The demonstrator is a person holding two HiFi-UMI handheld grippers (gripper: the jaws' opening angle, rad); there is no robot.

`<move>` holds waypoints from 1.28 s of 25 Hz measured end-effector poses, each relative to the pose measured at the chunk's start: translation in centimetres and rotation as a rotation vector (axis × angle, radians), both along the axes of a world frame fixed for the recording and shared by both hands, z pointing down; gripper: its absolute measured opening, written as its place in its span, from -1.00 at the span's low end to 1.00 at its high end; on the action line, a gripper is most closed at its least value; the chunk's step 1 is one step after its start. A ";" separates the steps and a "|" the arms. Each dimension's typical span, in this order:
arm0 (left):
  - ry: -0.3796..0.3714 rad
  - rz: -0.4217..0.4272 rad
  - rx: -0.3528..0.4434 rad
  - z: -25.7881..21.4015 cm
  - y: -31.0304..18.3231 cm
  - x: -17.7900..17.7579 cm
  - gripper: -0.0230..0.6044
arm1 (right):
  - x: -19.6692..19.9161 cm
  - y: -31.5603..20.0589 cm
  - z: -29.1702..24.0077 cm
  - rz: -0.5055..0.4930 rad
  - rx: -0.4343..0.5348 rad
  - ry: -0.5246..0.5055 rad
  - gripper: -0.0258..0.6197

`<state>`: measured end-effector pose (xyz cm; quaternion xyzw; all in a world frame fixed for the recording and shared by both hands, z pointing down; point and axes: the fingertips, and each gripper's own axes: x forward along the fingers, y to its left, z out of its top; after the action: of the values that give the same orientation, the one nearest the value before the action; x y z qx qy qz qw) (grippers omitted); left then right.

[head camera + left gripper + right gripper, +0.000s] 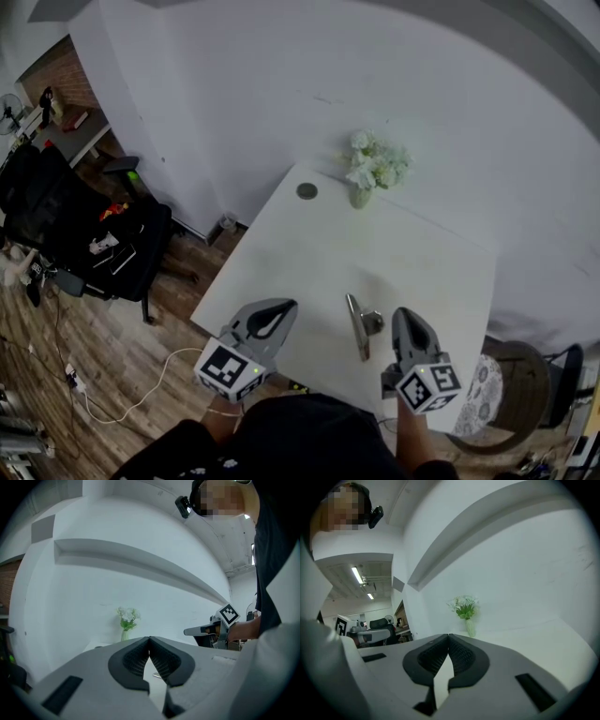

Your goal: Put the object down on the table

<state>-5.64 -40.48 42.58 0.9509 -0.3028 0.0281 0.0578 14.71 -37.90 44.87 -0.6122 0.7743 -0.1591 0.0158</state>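
A: What is the object made of?

B: The metal object is shiny and silvery: a slim straight bar with a short stub sticking out of one side. It lies flat on the white table, which is smooth, matte and square-cornered.

A: Any containers?

B: One. A small, pale, see-through vase stands at the far edge against the wall, holding white flowers with green leaves. A flat, round grey disc lies near the far left corner.

A: And the tools?

B: The left gripper is smooth grey plastic with dark pads that have a fine grid texture. Its jaws meet at the tips with nothing between them. The right gripper is the same: jaws pressed together at the tips, holding nothing.

A: Where is the object relative to them?

B: It is on the table between the two grippers and touches neither. It is just beside the right one, on that gripper's left, and further from the left one. The bar runs roughly along the direction in which the right jaws point.
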 end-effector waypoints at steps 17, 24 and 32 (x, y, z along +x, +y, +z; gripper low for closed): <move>0.002 -0.005 -0.002 0.2 0.6 -0.3 -0.93 | -1.1 0.4 -2.0 -0.033 0.031 0.019 -0.93; -0.005 -0.023 0.003 -0.2 0.8 -0.5 -0.93 | -0.8 0.6 -2.2 -0.028 0.035 0.044 -0.93; -0.006 -0.020 -0.003 0.2 0.9 -0.5 -0.93 | -0.9 0.4 -1.9 -0.037 0.029 0.039 -0.93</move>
<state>-6.13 -39.62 42.81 0.9477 -0.3123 0.0308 0.0585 13.86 -37.45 42.95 -0.6006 0.7878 -0.1361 0.0066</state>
